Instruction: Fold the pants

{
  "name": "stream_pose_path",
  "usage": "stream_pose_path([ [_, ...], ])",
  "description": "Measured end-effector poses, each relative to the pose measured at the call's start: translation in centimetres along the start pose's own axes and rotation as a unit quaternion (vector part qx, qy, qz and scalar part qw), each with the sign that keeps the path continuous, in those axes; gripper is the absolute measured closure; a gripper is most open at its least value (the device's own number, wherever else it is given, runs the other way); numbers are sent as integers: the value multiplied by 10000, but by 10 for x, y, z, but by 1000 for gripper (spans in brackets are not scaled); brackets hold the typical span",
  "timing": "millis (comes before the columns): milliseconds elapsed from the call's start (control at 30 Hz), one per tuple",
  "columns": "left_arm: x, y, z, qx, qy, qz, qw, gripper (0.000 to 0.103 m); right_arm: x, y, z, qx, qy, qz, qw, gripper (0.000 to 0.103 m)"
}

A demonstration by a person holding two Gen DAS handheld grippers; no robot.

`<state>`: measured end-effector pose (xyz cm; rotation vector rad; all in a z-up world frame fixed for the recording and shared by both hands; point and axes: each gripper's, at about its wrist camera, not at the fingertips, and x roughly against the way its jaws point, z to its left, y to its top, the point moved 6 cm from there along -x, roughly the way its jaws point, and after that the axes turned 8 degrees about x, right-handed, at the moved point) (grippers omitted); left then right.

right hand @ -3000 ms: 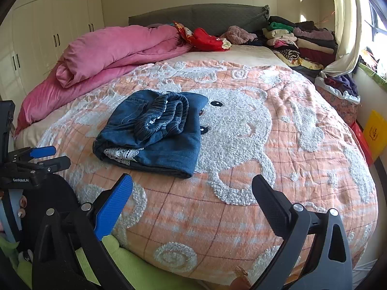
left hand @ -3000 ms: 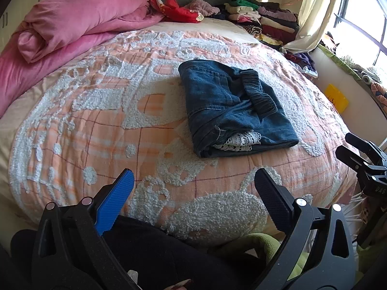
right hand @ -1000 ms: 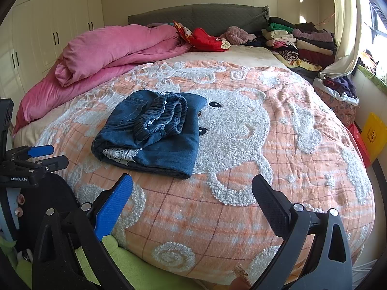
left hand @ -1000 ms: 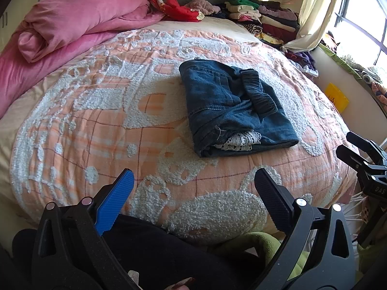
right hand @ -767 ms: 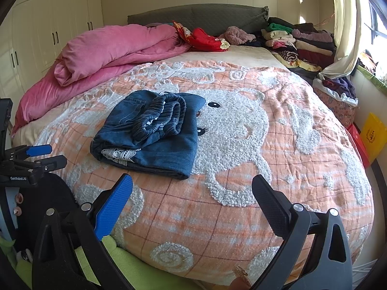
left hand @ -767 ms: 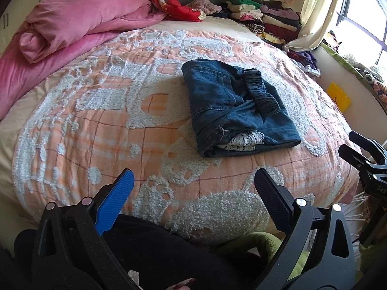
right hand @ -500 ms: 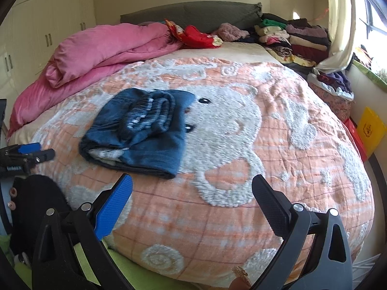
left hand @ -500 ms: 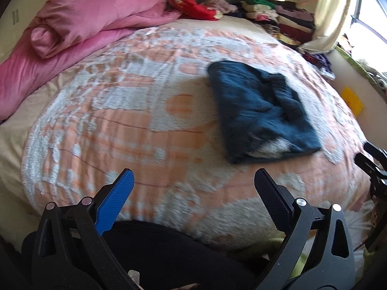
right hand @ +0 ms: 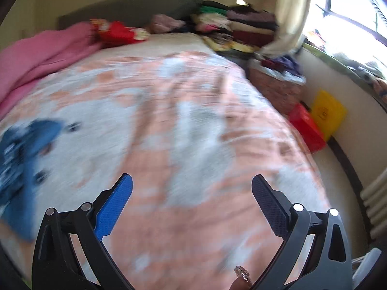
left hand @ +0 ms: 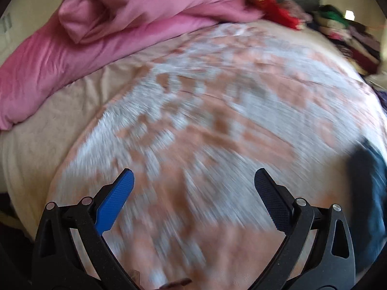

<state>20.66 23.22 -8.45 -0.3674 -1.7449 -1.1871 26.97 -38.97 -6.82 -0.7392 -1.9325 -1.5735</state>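
Since the earlier frames, both cameras are swinging outward: the pants, centred in each view half a second ago, are now sliding to the frame edges, and both pictures are smearing with motion blur.

The left gripper (left hand: 193, 183) is standing wide open over the patterned bedspread (left hand: 217, 125), holding nothing. The pants (left hand: 370, 181) are showing only as a dark blue mass at the far right edge of the left wrist view. The right gripper (right hand: 192, 188) is likewise standing wide open and empty; in its view the pants (right hand: 21, 149) are lying at the far left edge, on the bedspread and well apart from both fingers. The pink duvet (left hand: 116, 24) is lying along the far side of the bed.

Judged from the pictures, the folding itself is appearing complete or nearly so, and the step in hand is a withdrawal from the garment. Blur is preventing a check of how the folded layers are lying. The next move is calling for steadying both tools, then confirming that the bundle is lying flat and square.
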Motion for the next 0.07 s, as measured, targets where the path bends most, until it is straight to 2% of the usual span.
stream_pose_path([
  [67, -24, 17, 10, 131, 169, 61, 9998, 10, -30, 14, -30, -283, -220, 202, 9992, 5],
])
